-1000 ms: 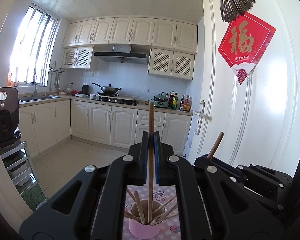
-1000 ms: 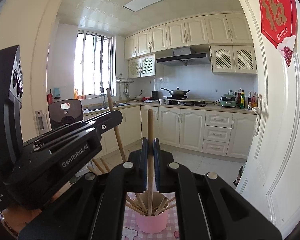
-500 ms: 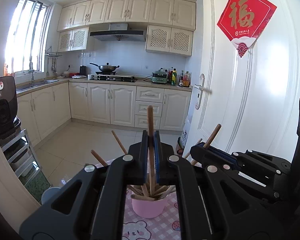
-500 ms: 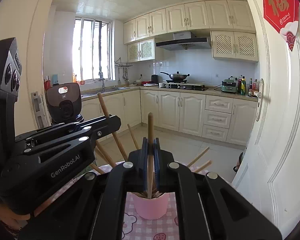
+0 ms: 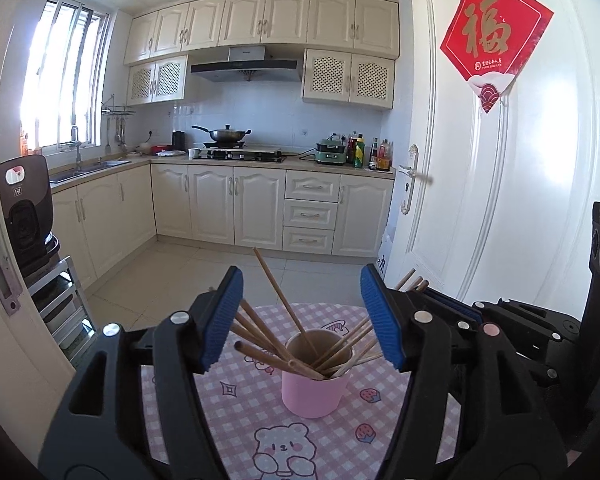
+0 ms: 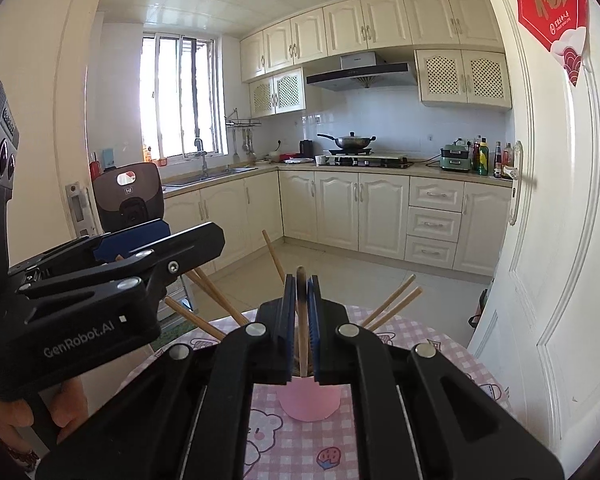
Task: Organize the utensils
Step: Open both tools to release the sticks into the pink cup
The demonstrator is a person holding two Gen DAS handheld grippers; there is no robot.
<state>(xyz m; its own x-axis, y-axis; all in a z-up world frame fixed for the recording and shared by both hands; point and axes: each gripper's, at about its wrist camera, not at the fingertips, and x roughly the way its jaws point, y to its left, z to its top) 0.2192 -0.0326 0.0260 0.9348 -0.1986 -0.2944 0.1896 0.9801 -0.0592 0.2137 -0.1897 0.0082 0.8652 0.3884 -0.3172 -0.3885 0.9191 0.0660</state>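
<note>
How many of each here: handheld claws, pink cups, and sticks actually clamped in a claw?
Grippers: 2, the left gripper open and the right gripper shut
Pink cup: 1
Clamped chopstick: 1
Total: 4

We see a pink cup standing upright on the pink checked cloth, its brown inside visible. Wooden chopsticks rest in it, leaning outward in a fan to the left and right over the rim. One further chopstick stands nearly upright above the cup, its top end darkened.
</note>
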